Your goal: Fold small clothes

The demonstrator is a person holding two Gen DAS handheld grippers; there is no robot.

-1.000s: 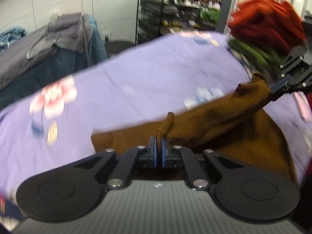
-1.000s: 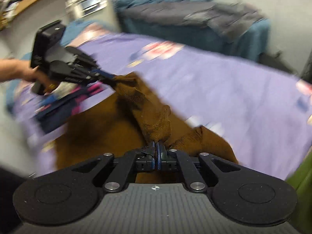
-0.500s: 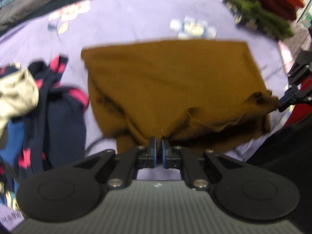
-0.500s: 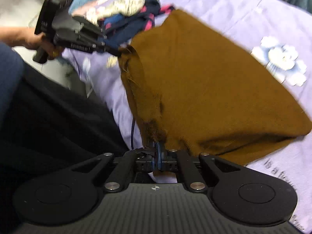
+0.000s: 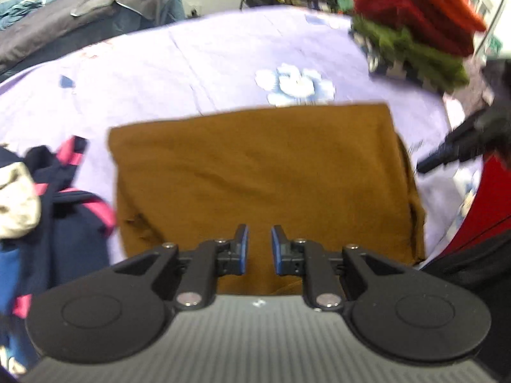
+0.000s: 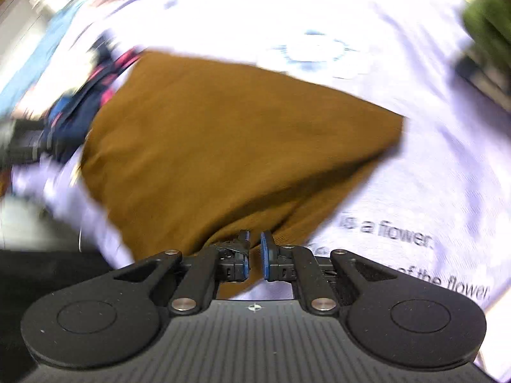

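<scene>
Soft, limp brown cloth [image 5: 262,172] lies folded, both the left gripper [image 5: 258,249] and right gripper [image 6: 254,253] just parting, nothing pinched; regrip its near corners.

Ahead of left gripper [image 5: 258,246]: flat brown garment [image 5: 262,172], low, passable above. Beyond it the lavender sheet [image 5: 191,60] lies bare up to a flower print. To its left, a heaped navy-pink clothes pile [image 5: 60,223] crowds the garment's edge. Far right, stacked red and green folded clothes [image 5: 415,32] block. Right gripper [image 5: 447,153] occupies the near-right side.
</scene>
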